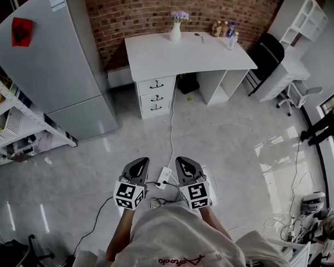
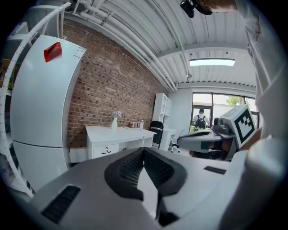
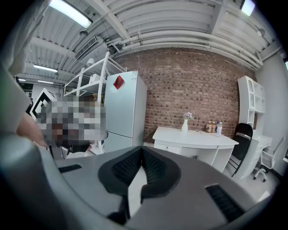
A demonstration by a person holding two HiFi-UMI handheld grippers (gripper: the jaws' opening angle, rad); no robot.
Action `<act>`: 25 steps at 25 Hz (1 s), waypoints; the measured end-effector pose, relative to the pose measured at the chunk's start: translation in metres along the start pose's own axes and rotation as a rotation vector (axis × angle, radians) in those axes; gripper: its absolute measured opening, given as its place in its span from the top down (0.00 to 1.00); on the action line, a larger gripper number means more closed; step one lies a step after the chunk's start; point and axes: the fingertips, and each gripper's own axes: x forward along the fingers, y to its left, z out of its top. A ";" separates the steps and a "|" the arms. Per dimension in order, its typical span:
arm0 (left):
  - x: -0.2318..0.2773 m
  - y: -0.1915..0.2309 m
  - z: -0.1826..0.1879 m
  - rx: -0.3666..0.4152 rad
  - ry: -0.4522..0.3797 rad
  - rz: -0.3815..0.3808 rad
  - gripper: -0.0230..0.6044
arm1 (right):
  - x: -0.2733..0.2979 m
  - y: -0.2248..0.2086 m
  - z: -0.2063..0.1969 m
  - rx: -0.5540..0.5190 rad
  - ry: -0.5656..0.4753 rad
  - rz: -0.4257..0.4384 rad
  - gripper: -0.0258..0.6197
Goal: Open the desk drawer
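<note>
The left grey two-jaw gripper and right gripper, both pressed together and empty, stand well short of the white desk. Its top drawer looks light and rigid; hook its small dark handle.

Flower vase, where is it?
In the head view, the vase stands at the back middle of the desk, by the brick wall, left of the bottles.

We see a white bench against the brick wall, a stack of three drawers under its left end, all shut flush, top drawer closed, dark handle on each front
</note>
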 end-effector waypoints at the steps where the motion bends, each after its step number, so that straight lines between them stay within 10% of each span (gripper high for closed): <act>1: -0.001 0.003 -0.001 -0.001 0.002 0.000 0.94 | 0.001 0.001 -0.002 0.004 0.002 -0.004 0.93; 15: 0.021 0.040 -0.006 -0.006 0.025 0.043 0.94 | 0.050 -0.015 -0.005 0.056 0.003 0.034 0.93; 25: 0.129 0.051 0.023 0.026 0.033 0.075 0.94 | 0.103 -0.120 -0.005 0.080 0.026 0.050 0.93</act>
